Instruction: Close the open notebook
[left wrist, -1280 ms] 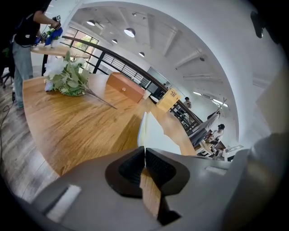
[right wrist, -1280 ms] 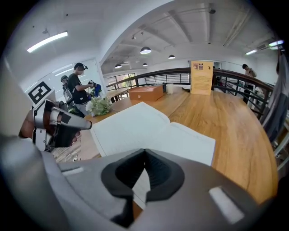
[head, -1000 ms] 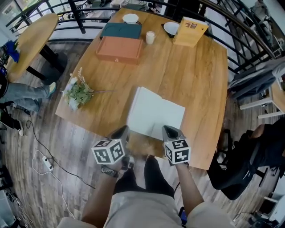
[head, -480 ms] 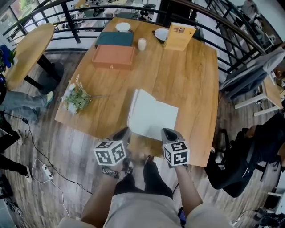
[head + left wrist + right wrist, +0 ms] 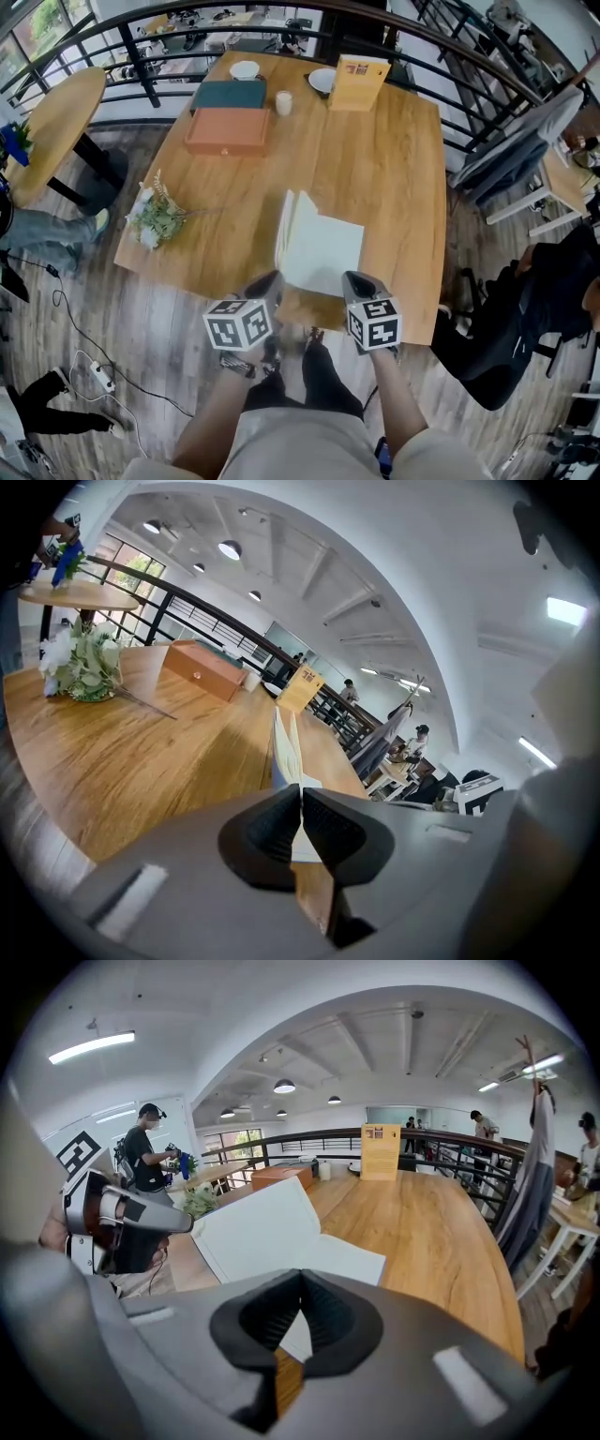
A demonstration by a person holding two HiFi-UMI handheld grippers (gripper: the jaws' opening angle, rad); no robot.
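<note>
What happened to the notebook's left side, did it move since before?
Yes. The notebook's left side has lifted off the table and now stands up, tipping toward the right page. Before, it lay flat.

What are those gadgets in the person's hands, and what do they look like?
Two matching tools. The left claw and right claw each have a light grey rounded body, two black ribbed pads at the tip, and a cube with black-and-white square markers. No cables show; the forearms wear no sleeves.
</note>
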